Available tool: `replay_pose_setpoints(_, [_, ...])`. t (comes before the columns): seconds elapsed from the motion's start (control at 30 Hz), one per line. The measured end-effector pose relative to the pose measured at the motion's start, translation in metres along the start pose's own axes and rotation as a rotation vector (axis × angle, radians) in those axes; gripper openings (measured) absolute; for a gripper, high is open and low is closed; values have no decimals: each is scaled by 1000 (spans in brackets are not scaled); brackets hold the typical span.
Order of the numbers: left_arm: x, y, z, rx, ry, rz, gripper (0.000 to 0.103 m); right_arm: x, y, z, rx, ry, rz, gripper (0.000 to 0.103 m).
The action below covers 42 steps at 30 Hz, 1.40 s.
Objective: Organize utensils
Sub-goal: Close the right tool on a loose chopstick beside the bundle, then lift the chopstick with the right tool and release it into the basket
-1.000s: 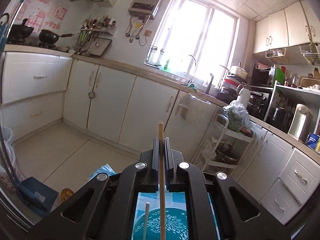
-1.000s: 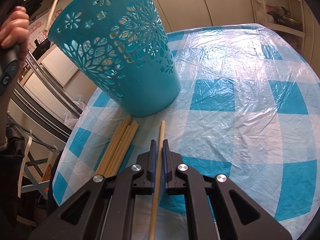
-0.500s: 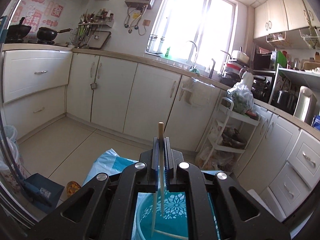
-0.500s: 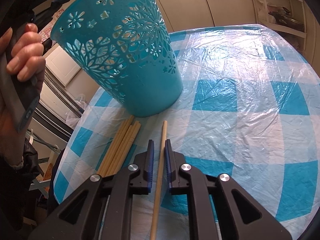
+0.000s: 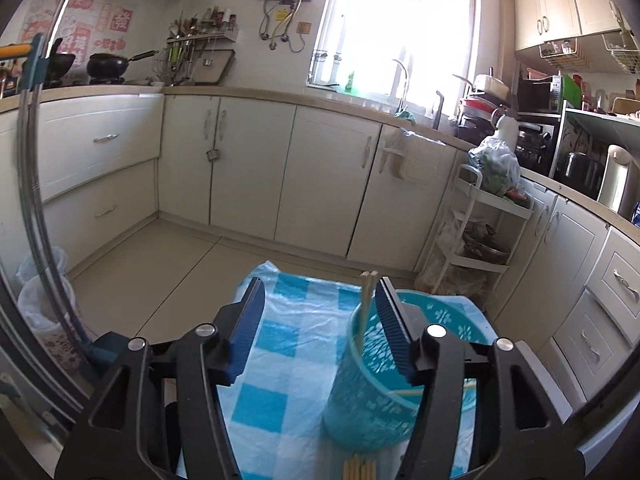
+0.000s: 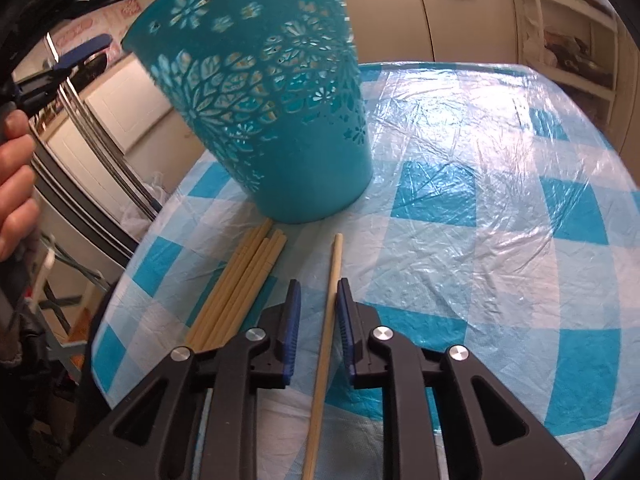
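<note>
In the right wrist view, the right half of the tabletop (image 6: 500,184) is bare checked plastic, open for passage. The upper centre is blocked by the teal basket (image 6: 272,120), standing upright. At lower left a bundle of chopsticks (image 6: 236,288) lies just before the basket's base, and a single chopstick (image 6: 330,304) lies just right of the bundle. In the left wrist view, two chopsticks (image 5: 366,300) rise above the basket rim; the checked cloth at centre-left of the frame is free.
</note>
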<state>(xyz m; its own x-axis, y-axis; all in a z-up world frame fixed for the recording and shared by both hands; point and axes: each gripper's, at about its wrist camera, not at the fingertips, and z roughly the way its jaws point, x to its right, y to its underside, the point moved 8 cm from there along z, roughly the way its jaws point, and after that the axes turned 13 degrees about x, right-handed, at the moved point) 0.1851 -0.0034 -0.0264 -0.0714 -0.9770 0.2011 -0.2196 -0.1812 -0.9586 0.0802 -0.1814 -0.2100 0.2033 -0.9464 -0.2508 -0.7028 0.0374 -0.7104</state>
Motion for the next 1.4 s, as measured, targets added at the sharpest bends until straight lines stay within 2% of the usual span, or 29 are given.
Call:
replay_pose_setpoints(0.13, [-18, 10, -12, -39, -14, -39, 62, -3, 0, 4, -16, 18, -51, 19])
replay_pose_setpoints(0.3, [-27, 24, -27, -81, -15, -61, 68, 4, -2, 9, -22, -16, 34, 17])
replay_pose_setpoints(0.37, [-27, 30, -32, -96, -16, -56, 73, 3, -2, 12, -16, 10, -2, 14])
replay_pose_setpoints(0.43, [-26, 36, -35, -113, -15, -49, 75, 1, -2, 13, 2, 57, -77, 4])
replay_pose_setpoints(0.57, [-26, 53, -40, -168, -15, -46, 77, -4, 1, 11, 13, 93, -151, 5])
replay_pose_setpoints(0.67, [-32, 65, -43, -204, -24, -51, 77, 0, 3, 4, 15, 52, -75, 5])
replay_pose_setpoints(0.8, [-39, 72, -46, -228, -33, -61, 78, 0, -4, -29, 82, -48, 27, 5])
replay_pose_setpoints(0.9, [-44, 76, -49, -243, -43, -67, 78, -5, -26, -59, 164, -140, 114, 5])
replay_pose_setpoints(1.0, [-46, 78, -52, -253, -45, -72, 78, -14, -66, -94, 280, -240, 190, 5])
replay_pose_setpoints(1.17, [-45, 76, -57, -258, -36, -78, 79, -39, -148, -137, 463, -356, 186, 5])
replay_pose_setpoints(1.3, [-50, 73, -58, -255, -41, -96, 79, -55, -198, -153, 552, -382, 134, 5])
replay_pose_setpoints(1.4, [-56, 75, -58, -259, -49, -109, 79, -60, -223, -151, 584, -361, 97, 4])
